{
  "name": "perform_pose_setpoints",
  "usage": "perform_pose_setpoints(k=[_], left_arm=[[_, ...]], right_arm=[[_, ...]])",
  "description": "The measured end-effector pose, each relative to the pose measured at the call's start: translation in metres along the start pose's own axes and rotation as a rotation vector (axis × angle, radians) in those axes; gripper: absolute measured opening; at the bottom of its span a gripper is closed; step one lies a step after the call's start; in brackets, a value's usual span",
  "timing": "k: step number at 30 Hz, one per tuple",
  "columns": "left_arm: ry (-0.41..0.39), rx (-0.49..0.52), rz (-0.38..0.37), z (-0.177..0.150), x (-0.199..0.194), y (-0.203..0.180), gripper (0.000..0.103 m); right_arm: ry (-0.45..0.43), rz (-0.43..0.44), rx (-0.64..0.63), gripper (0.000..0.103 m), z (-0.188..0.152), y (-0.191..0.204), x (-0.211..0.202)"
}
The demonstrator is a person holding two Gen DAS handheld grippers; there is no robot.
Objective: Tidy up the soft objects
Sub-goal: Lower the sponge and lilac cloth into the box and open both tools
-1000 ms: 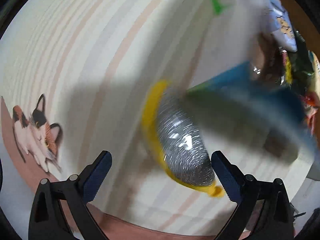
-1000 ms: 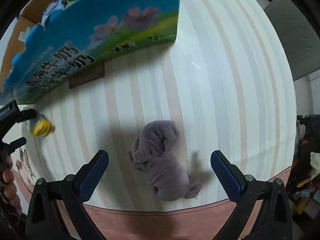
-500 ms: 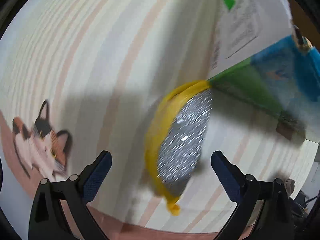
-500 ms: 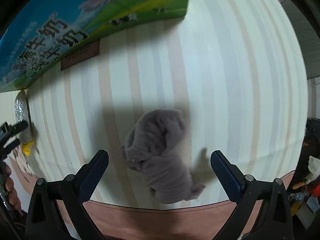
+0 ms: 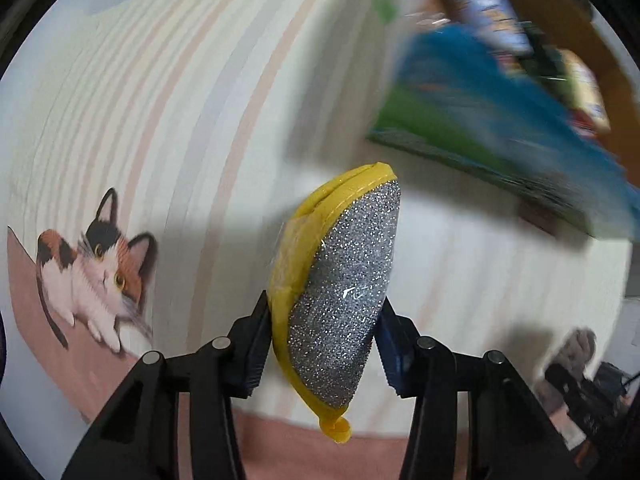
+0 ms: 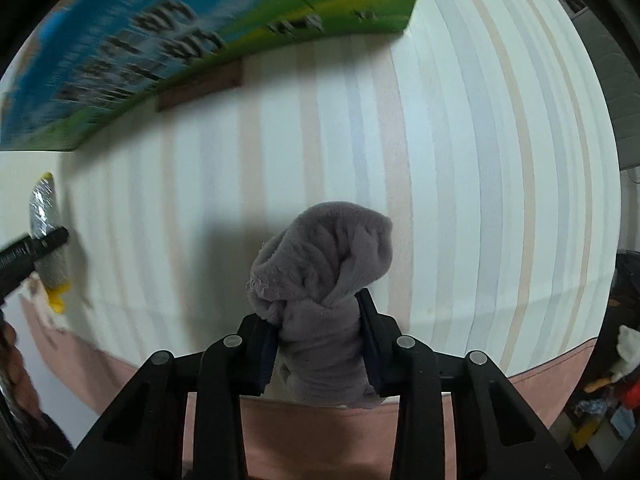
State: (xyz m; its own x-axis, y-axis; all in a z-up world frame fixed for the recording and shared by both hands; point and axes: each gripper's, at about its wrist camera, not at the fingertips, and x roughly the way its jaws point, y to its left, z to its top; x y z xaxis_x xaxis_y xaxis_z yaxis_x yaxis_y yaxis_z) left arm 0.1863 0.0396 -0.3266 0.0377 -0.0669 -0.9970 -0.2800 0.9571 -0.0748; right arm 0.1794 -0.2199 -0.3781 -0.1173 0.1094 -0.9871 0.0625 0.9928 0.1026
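Within the last half second both grippers' jaws had been closing, and each now had something between them: the left gripper was clamped on the yellow-rimmed silver scouring pad, and the right gripper was clamped on the bunched grey cloth, where a moment earlier both had stood wide over objects lying loose on the striped tablecloth. That suggested both pickups were done at once and the carry to the printed cardboard box could begin. In the left wrist view the pad's long axis ran from about six o'clock, where its yellow tail curled, up to about one o'clock at its blunt tip, glitter face turned toward three o'clock; the box lay blurred at two o'clock, and a cat print at nine. The cloth stood roughly along twelve to six, its loose folded end toward twelve, pinched at its lower half.
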Motion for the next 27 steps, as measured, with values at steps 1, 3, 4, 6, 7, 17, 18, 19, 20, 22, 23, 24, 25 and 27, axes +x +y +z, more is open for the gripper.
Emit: perform_pose_setpoints(k=[1, 3, 4, 6, 7, 17, 18, 19, 20, 22, 23, 24, 25, 27], left_arm=[[-0.014, 0.007, -0.026, -0.005, -0.013, -0.005, 0.044], [-0.051, 0.025, -0.089, -0.012, -0.044, -0.021, 0.044], [-0.066, 0.032, -0.116, -0.011, -0.057, -0.028, 0.044], [-0.106, 0.051, -0.178, -0.005, -0.088, -0.047, 0.044], [-0.119, 0.066, -0.197, 0.005, -0.101, -0.052, 0.044], [-0.156, 0.146, -0.158, 0.127, -0.128, -0.073, 0.044], [-0.138, 0.145, -0.149, 0.138, -0.122, -0.074, 0.044], [-0.123, 0.148, -0.143, 0.148, -0.118, -0.076, 0.044], [-0.103, 0.148, -0.133, 0.157, -0.11, -0.078, 0.044], [-0.079, 0.152, -0.108, 0.169, -0.099, -0.082, 0.044], [-0.069, 0.153, -0.094, 0.176, -0.093, -0.083, 0.044], [-0.06, 0.154, -0.085, 0.181, -0.087, -0.084, 0.044], [-0.052, 0.155, -0.078, 0.184, -0.081, -0.083, 0.044], [-0.032, 0.157, -0.059, 0.194, -0.071, -0.084, 0.044]], right_arm=[[-0.014, 0.028, -0.006, 0.038, -0.003, 0.003, -0.011], [-0.041, 0.07, -0.02, 0.038, -0.005, 0.009, -0.032], [-0.064, 0.098, -0.034, 0.038, -0.007, 0.013, -0.049], [-0.103, 0.128, -0.055, 0.038, -0.006, 0.021, -0.075], [-0.131, 0.151, -0.067, 0.038, -0.003, 0.025, -0.094], [-0.288, 0.122, -0.113, 0.038, 0.083, 0.04, -0.196], [-0.284, 0.115, -0.109, 0.038, 0.092, 0.035, -0.201], [-0.281, 0.106, -0.103, 0.038, 0.108, 0.024, -0.2], [-0.275, 0.086, -0.097, 0.038, 0.124, 0.025, -0.196], [-0.256, 0.055, -0.085, 0.038, 0.145, 0.023, -0.193], [-0.246, 0.044, -0.079, 0.038, 0.154, 0.021, -0.191], [-0.235, 0.03, -0.076, 0.038, 0.163, 0.021, -0.185], [-0.228, 0.0, -0.072, 0.038, 0.173, 0.021, -0.178], [-0.219, -0.038, -0.076, 0.038, 0.184, 0.02, -0.171]])
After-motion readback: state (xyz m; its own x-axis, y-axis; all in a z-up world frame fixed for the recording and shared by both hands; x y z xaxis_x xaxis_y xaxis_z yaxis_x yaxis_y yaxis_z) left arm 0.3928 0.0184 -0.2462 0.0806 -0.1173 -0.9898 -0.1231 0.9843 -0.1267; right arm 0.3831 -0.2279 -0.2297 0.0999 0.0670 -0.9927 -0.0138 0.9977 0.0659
